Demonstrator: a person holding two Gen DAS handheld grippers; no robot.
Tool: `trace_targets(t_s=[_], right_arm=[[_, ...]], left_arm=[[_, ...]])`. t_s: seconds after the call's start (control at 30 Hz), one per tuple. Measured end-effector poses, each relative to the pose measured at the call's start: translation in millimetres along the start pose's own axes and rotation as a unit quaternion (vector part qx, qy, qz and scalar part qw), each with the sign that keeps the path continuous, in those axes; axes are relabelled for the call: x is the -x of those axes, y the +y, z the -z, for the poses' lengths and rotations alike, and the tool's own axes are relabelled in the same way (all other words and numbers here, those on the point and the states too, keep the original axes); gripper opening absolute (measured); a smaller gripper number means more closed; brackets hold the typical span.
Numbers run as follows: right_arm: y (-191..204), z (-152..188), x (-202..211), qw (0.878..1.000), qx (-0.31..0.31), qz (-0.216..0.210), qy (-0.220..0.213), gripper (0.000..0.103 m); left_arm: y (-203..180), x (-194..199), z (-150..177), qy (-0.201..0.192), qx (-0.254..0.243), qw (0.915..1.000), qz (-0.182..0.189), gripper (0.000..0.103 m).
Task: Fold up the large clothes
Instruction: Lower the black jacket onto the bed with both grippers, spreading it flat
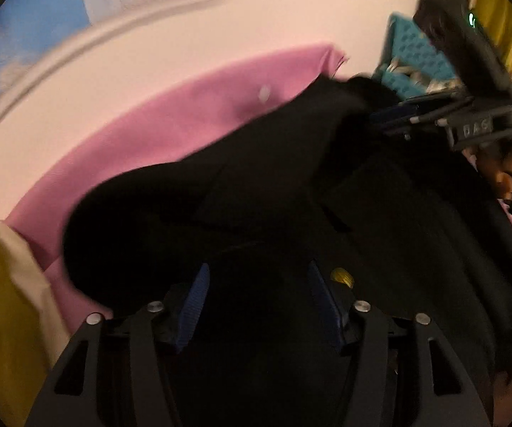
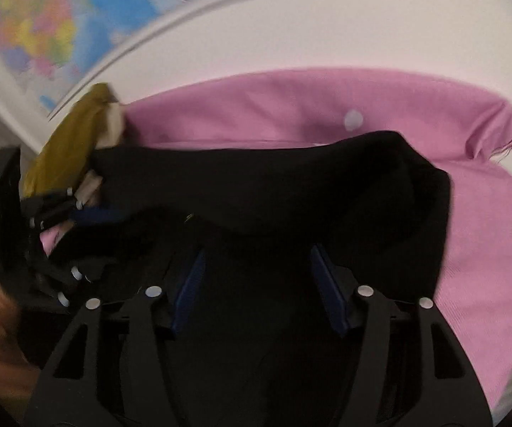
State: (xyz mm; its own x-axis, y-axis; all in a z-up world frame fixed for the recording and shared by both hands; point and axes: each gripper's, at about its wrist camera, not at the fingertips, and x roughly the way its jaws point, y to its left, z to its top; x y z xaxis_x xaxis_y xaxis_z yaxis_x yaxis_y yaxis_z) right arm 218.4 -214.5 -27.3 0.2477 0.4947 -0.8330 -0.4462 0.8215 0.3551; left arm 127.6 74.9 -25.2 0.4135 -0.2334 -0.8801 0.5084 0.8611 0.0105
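A: Where was the black garment (image 2: pixel 263 185) at that point?

B: Heaped in a rumpled mound on the pink cloth (image 2: pixel 291 106) that covered the white table (image 2: pixel 362 28), toward its near edge. Pink showed bare along the far side and at the right-hand corner of the cloth, where a frayed edge stuck out. An olive-yellow garment (image 2: pixel 67 135) lay just beside the mound, toward the table's left edge.

A: And the grippers?

B: The left gripper (image 1: pixel 259 302) stood part-way open, blue pads apart, with black fabric under and between them, but I could see no pad pressing on it. The right gripper (image 2: pixel 256 281) was the same: jaws parted about half, over the dark cloth, gripping nothing that I could make out. Both pictures were smeared with motion.

A: What could have gone wrong from there?

B: My guess: with the cloth so bunched, either gripper might have closed on several layers at once, or on the pink cloth beneath, and dragged that along. The two grippers were also near each other over the same mound, so they might have collided or taken mismatched edges, leaving the fold crooked. The olive-yellow garment could have been snagged too.
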Motion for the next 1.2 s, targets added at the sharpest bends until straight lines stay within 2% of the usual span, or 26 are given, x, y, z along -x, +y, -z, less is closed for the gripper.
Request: trace_targets(t_s=[0.07,0.1,0.17,0.2,0.23,0.27,0.33,0.4,0.5,0.57,0.7,0.8,0.9,0.97,1.0,1.03,1.1,1.13,1.17,1.2], right_arm=[[-3.6,-17.3,-0.8,1.000,-0.016,0.003,-0.015,0.048],[-5.5,-28.9,3.4,0.999,-0.022,-0.002,-0.031,0.049],[-8.3,-51.2,20.9,0.996,-0.037,-0.008,-0.083,0.049],[-11.9,-56.9,32.1,0.992,-0.054,-0.013,-0.113,0.054],[-16.9,-61.3,42.0,0.988,-0.074,-0.024,-0.135,0.060],[-21.5,-63.7,52.0,0.984,-0.091,-0.032,-0.150,0.060],[-19.1,-58.9,66.6,0.984,-0.081,-0.020,-0.155,0.061],[-9.8,-37.7,80.6,0.990,-0.049,-0.003,-0.130,0.068],[-0.2,3.5,94.5,0.995,-0.025,0.015,-0.099,0.071],[1.1,47.7,107.4,0.996,-0.019,0.021,-0.084,0.076],[5.4,138.1,114.0,0.998,-0.028,0.048,-0.036,0.077],[1.4,188.1,115.3,0.997,-0.053,0.043,-0.019,0.078],[1.1,219.4,113.5,0.997,-0.079,0.006,-0.012,0.077],[3.3,226.3,108.9,0.997,-0.078,0.005,-0.006,0.056],[4.9,226.4,108.7,0.997,-0.074,0.010,-0.002,0.031],[5.1,225.6,112.9,0.997,-0.072,0.010,-0.003,0.018],[2.1,213.3,140.9,0.996,-0.076,0.013,-0.040,0.010],[-1.6,207.1,159.2,0.994,-0.081,0.017,-0.070,0.002],[-8.7,196.3,191.7,0.989,-0.086,0.021,-0.122,0.002],[-13.5,188.8,207.1,0.984,-0.091,0.038,-0.149,0.002]], left_arm=[[11.9,-11.3,-20.7,0.003,0.026,0.9996,0.003,0.038],[17.6,-2.4,-28.0,-0.005,0.040,0.9992,-0.002,0.038],[43.7,10.5,-49.7,-0.048,0.099,0.9939,-0.014,0.038],[57.5,16.8,-54.2,-0.067,0.132,0.9888,-0.019,0.047],[68.8,21.7,-55.9,-0.078,0.161,0.9837,-0.023,0.051],[81.9,32.0,-55.4,-0.093,0.193,0.9765,-0.025,0.054],[92.1,50.5,-46.0,-0.113,0.207,0.9712,-0.034,0.055],[88.9,65.1,-28.8,-0.116,0.187,0.9742,-0.049,0.062],[78.3,76.6,-2.6,-0.114,0.138,0.9821,-0.058,0.068],[66.7,83.8,16.6,-0.105,0.107,0.9861,-0.071,0.070],[48.7,99.2,64.9,-0.096,0.064,0.9908,-0.071,0.076],[36.7,97.9,94.1,-0.092,0.047,0.9919,-0.074,0.078],[27.1,94.7,110.6,-0.086,0.055,0.9931,-0.059,0.078],[23.2,93.1,119.4,-0.082,0.066,0.9928,-0.057,0.078],[22.9,94.0,124.4,-0.083,0.073,0.9922,-0.057,0.078],[22.4,95.8,127.5,-0.084,0.079,0.9916,-0.059,0.078],[21.3,101.1,131.8,-0.089,0.083,0.9905,-0.064,0.078],[21.8,106.6,134.6,-0.091,0.087,0.9894,-0.073,0.078],[21.7,110.1,136.5,-0.094,0.089,0.9884,-0.079,0.078],[22.9,115.8,140.2,-0.099,0.091,0.9877,-0.080,0.078]])
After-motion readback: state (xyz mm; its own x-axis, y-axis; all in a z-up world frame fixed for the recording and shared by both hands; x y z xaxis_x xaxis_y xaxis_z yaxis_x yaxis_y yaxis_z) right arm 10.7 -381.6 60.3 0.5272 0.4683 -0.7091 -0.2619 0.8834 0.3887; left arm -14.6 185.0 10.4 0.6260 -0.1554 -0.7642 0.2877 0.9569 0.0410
